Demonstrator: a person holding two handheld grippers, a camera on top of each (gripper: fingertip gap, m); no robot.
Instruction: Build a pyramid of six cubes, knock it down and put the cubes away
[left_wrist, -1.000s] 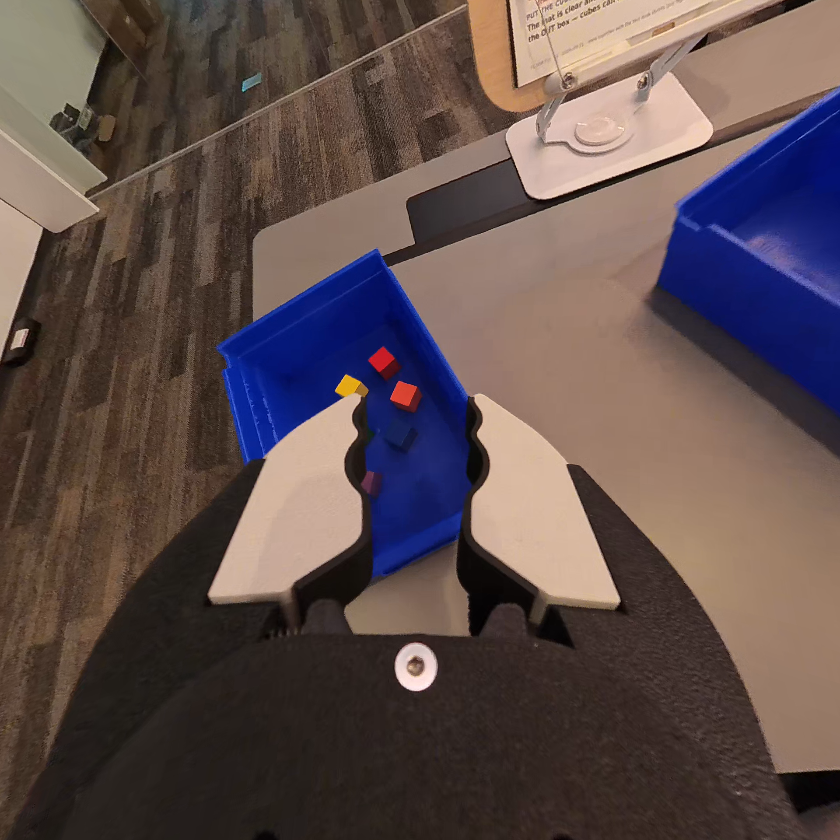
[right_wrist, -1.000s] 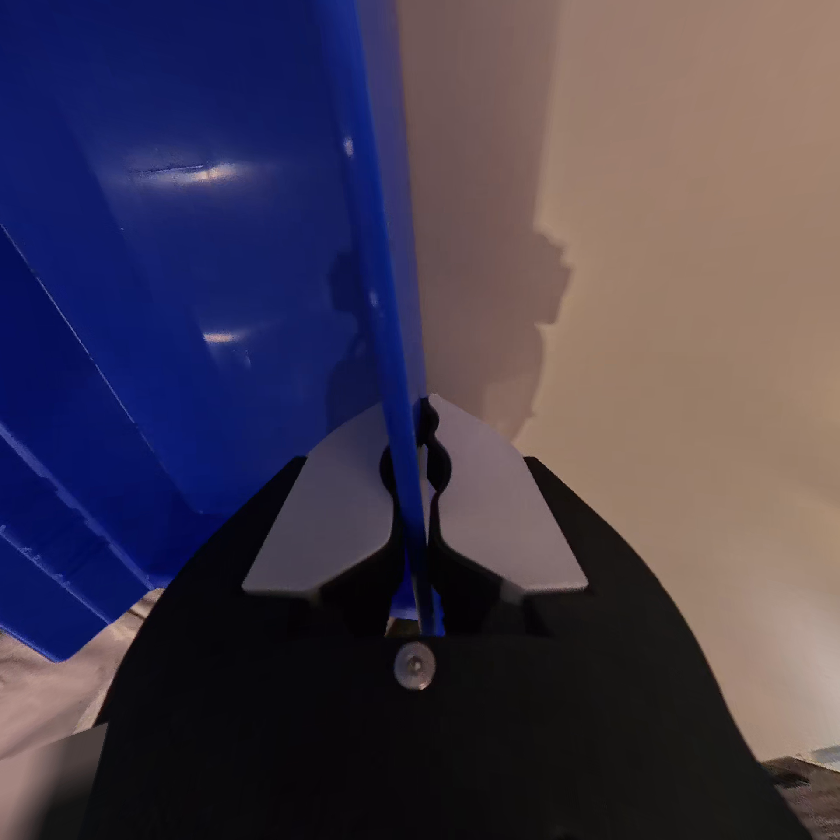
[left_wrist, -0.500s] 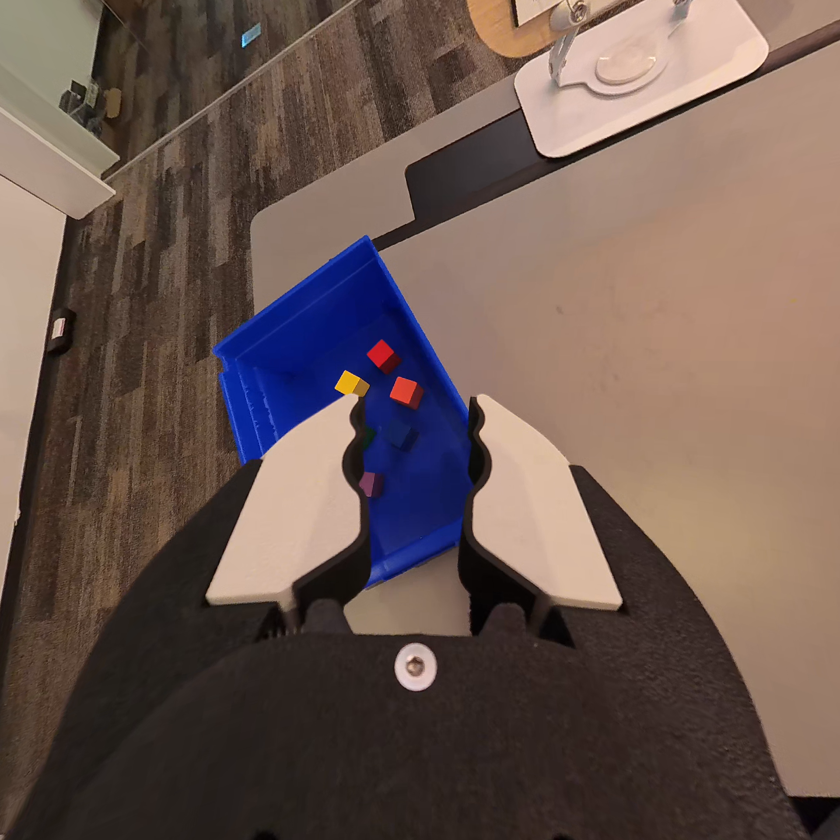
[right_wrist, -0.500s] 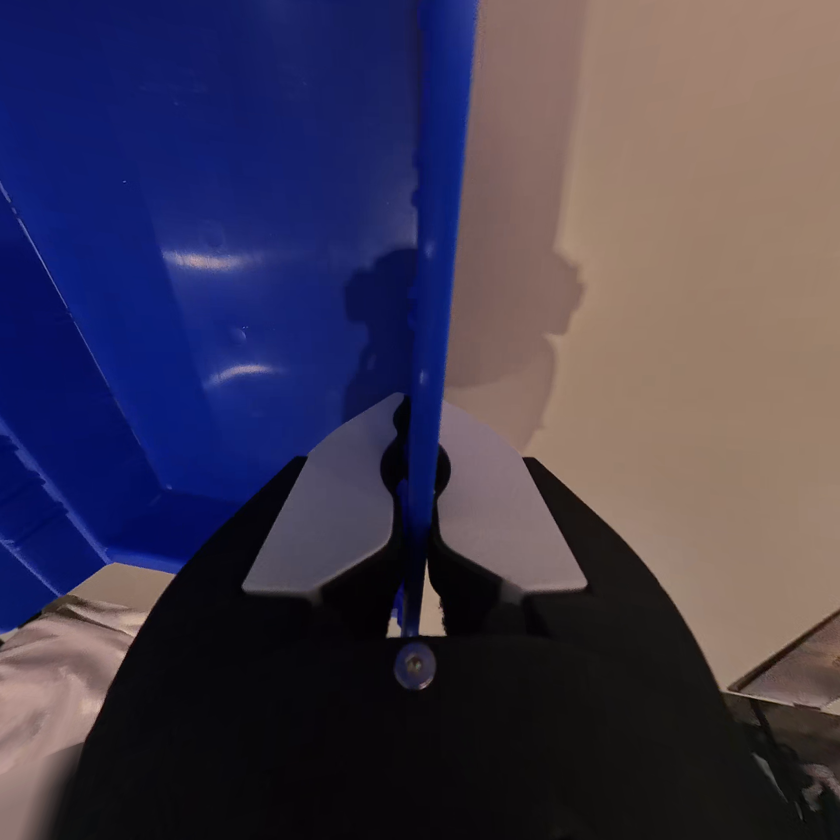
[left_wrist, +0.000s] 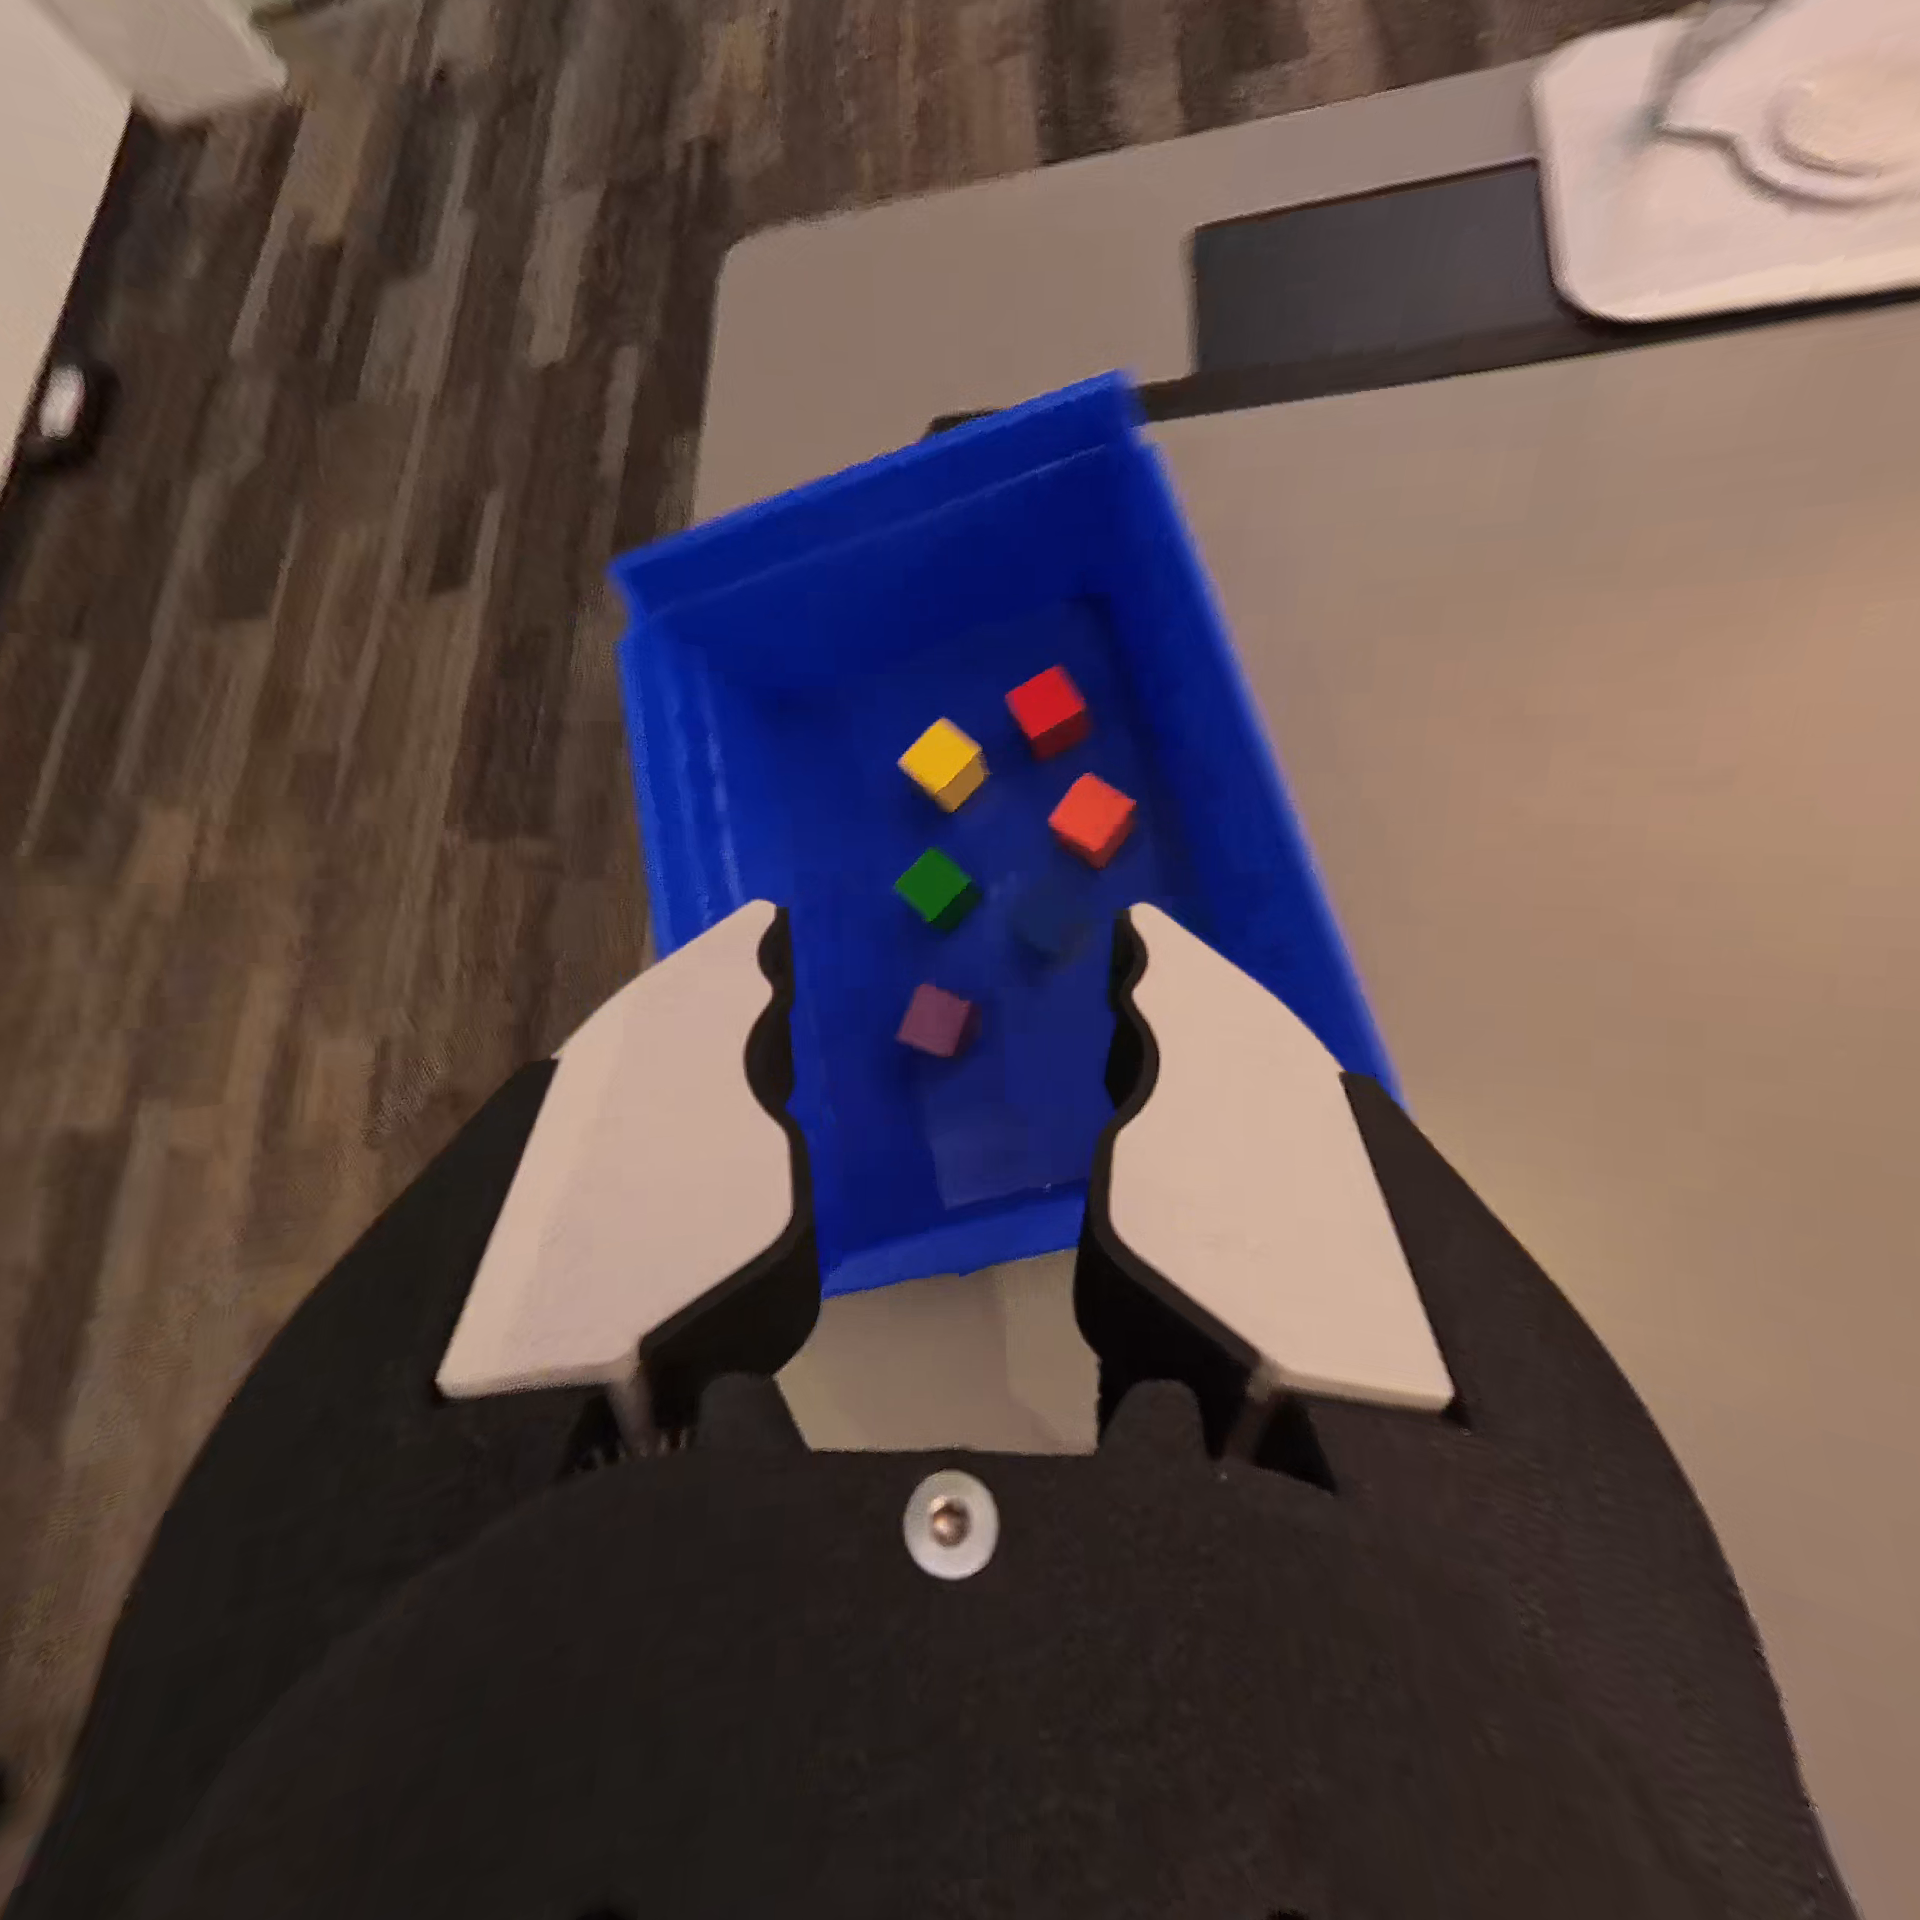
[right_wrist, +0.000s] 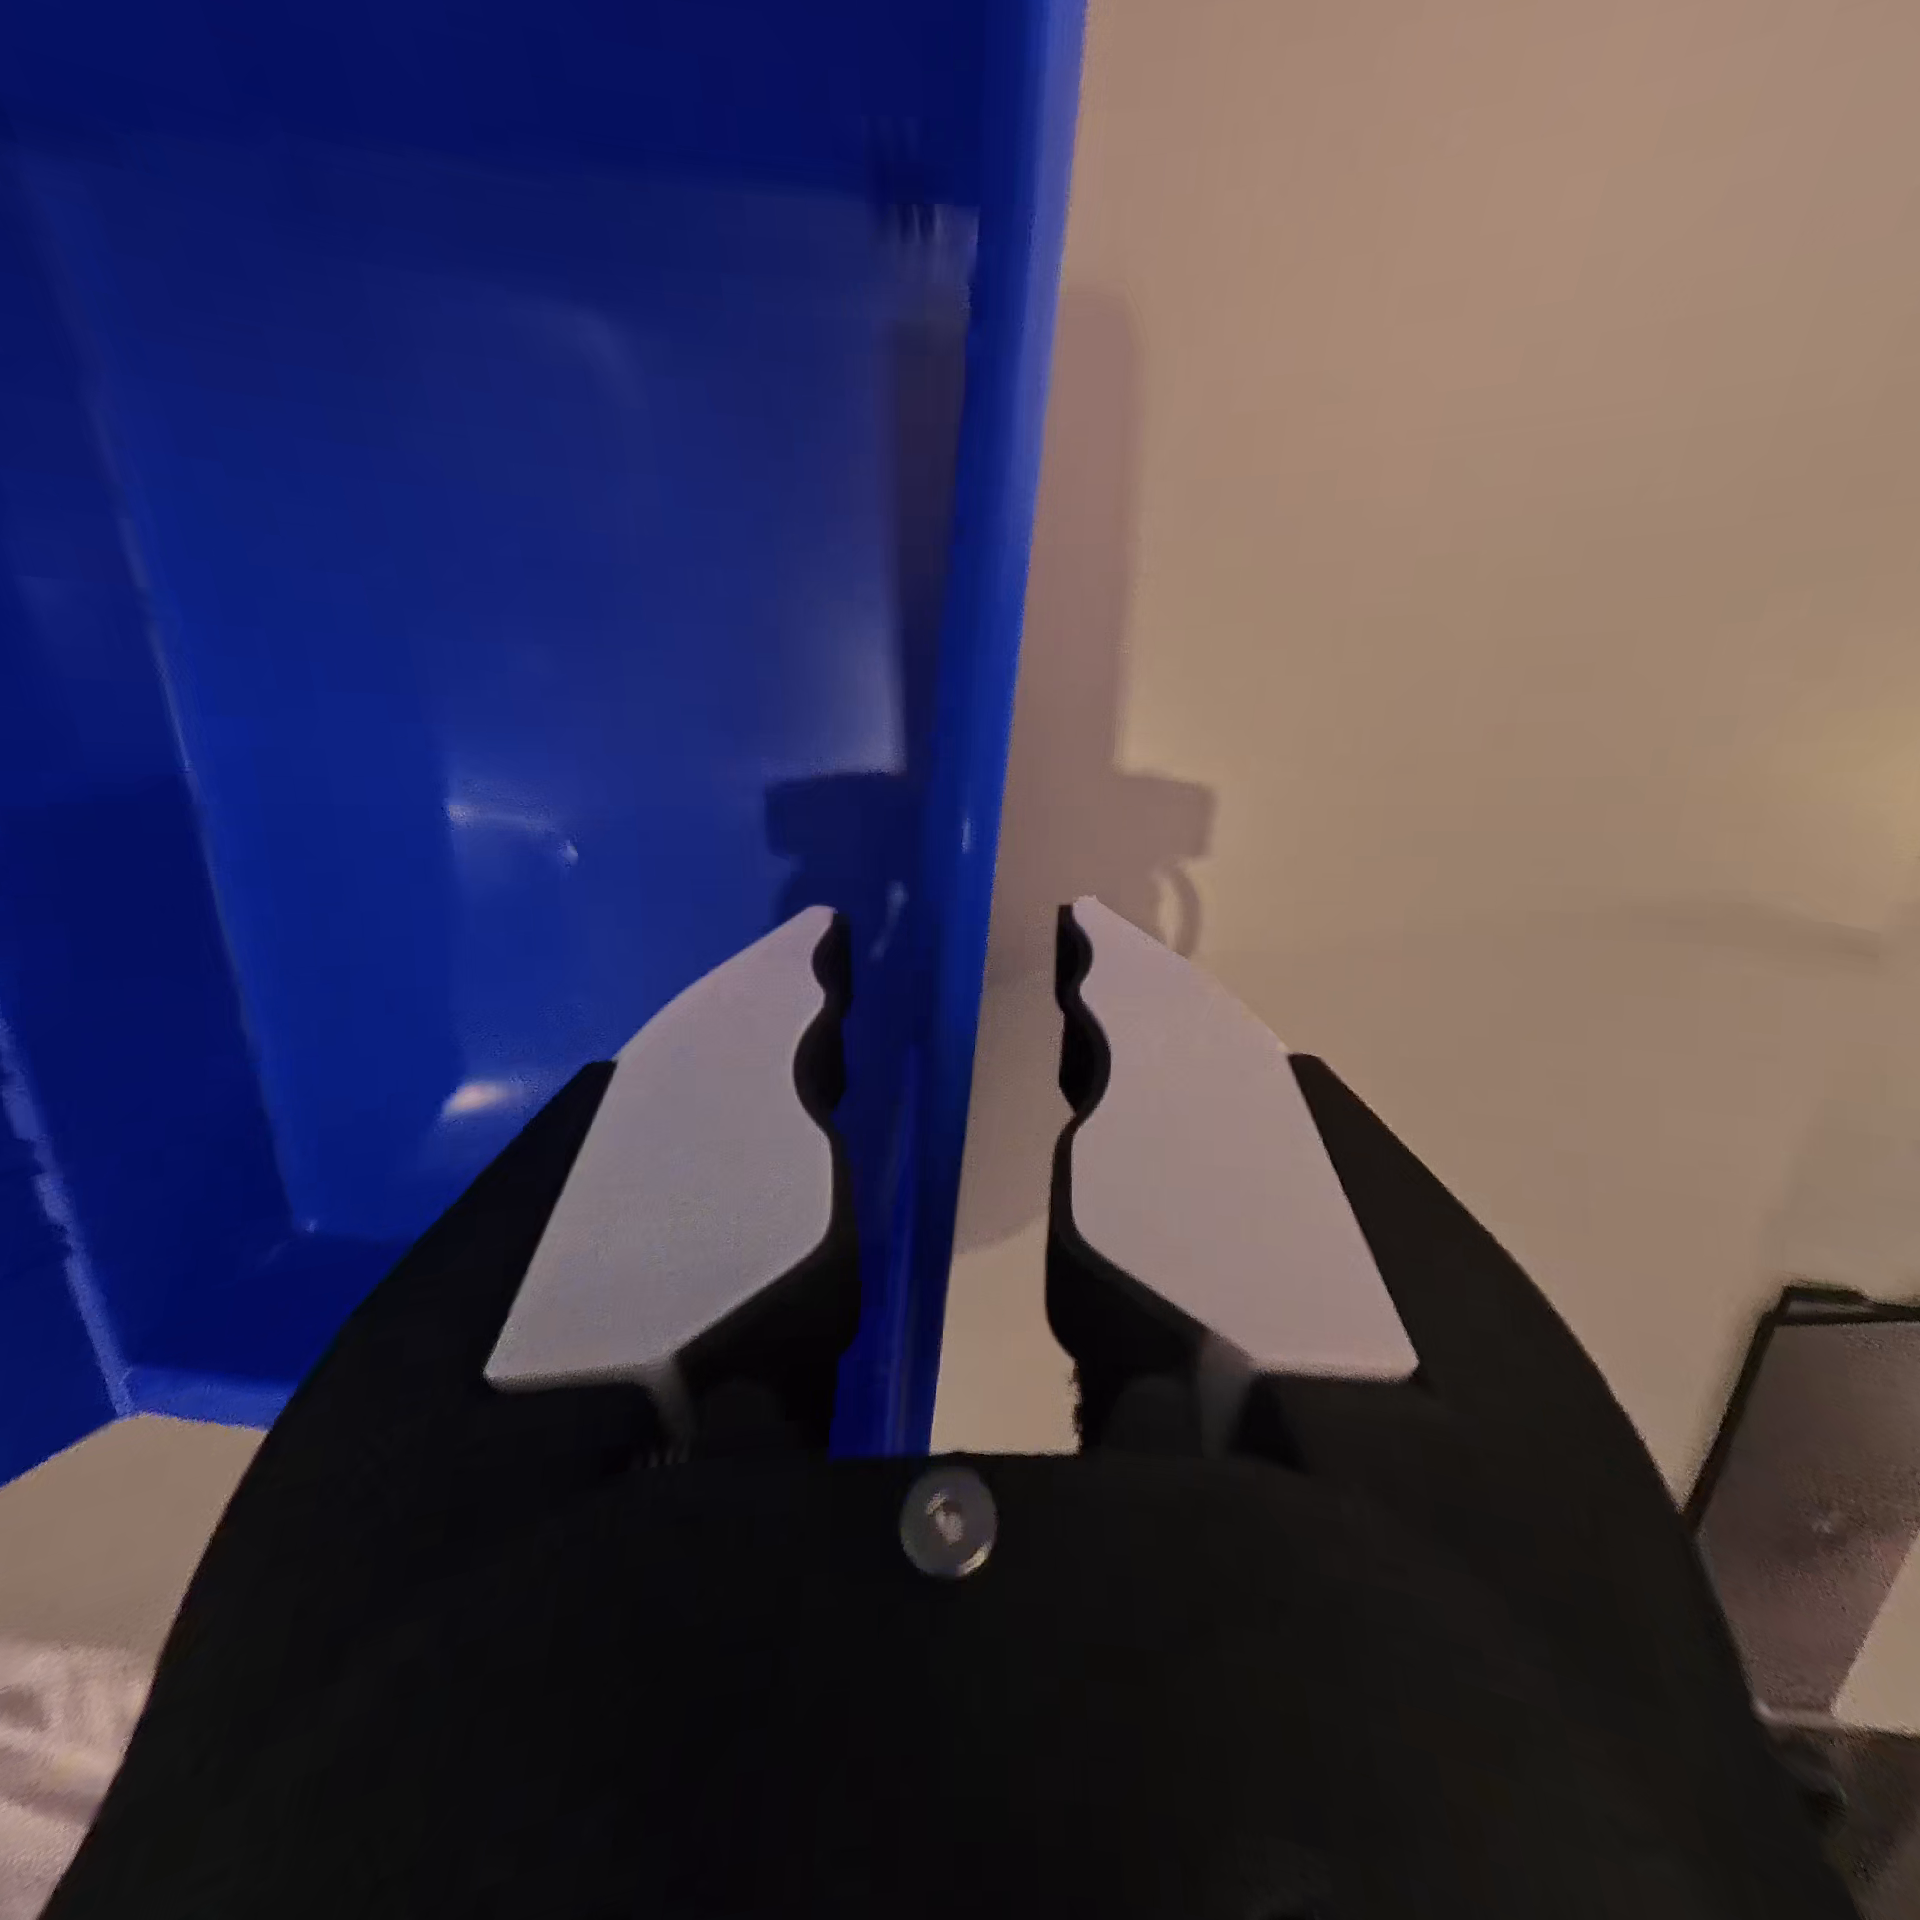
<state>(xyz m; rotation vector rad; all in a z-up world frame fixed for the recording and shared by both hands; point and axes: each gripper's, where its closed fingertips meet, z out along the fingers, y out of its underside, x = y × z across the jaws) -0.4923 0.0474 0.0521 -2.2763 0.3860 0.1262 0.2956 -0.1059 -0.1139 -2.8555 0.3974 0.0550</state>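
In the left wrist view a blue bin (left_wrist: 1226, 727) stands at the table's left corner. It holds a yellow cube (left_wrist: 941, 762), a red cube (left_wrist: 1047, 709), an orange cube (left_wrist: 1091, 817), a green cube (left_wrist: 933, 885), a dark blue cube (left_wrist: 1044, 925) and a purple cube (left_wrist: 933, 1020). My left gripper (left_wrist: 951, 920) hangs open and empty above the bin's near part. In the right wrist view my right gripper (right_wrist: 948, 920) is open astride the wall (right_wrist: 987, 623) of a second blue bin (right_wrist: 468, 623). Neither pad presses on the wall.
The grey table (left_wrist: 1558, 831) stretches to the right of the cube bin. A white stand base (left_wrist: 1745, 156) and a black strip (left_wrist: 1371, 281) lie at the back right. Wood-pattern floor (left_wrist: 312, 520) lies to the left. A dark metal part (right_wrist: 1808, 1621) shows at the right in the right wrist view. There is about 80 centimetres between the tips of the two grippers.
My right gripper was shut on the second bin's wall and has opened, letting it go. My left gripper has opened wider and shifted, so the green cube is now uncovered.
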